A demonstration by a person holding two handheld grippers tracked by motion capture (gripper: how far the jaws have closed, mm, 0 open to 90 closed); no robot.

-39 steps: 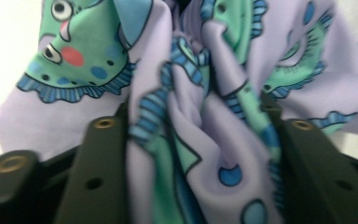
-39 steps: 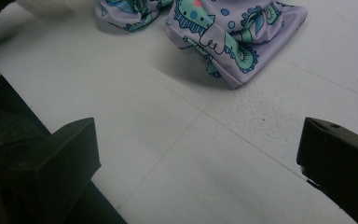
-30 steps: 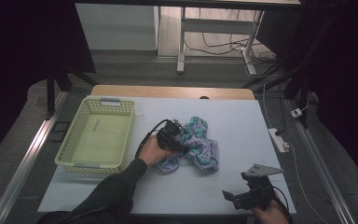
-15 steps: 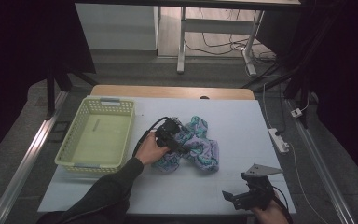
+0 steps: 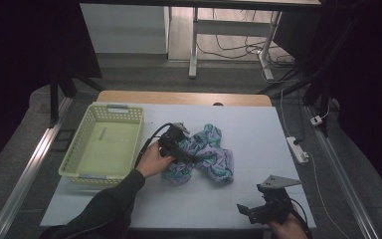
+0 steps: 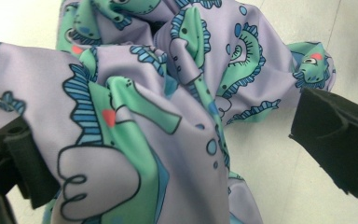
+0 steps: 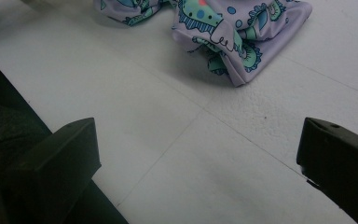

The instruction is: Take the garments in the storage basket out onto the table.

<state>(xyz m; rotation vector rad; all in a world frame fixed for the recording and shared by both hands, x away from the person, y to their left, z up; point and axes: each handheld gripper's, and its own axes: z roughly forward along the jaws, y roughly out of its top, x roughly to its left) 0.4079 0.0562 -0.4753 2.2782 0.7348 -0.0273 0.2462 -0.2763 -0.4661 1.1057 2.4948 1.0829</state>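
- white tabletop (image 5: 238, 199) under dim light, with a pale yellow-green slatted plastic basket (image 5: 74, 159) at centre left of the high view.
- crumpled lilac cloth with a green and blue cartoon print (image 5: 206, 157) lies mid-frame, right of the basket.
- left gripper (image 5: 179, 149) is right at the cloth's left edge; its jaws have just been opening and stand wide, cloth bunched loose between them (image 6: 135, 116).
- right gripper (image 5: 258, 213) sits low right, well apart, jaws wide over bare table, so the left is nearer.

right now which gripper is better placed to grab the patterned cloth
Left. The left gripper is right at the cloth, open, with fabric between its jaws. The right gripper sits open near the table's front edge, apart from it.
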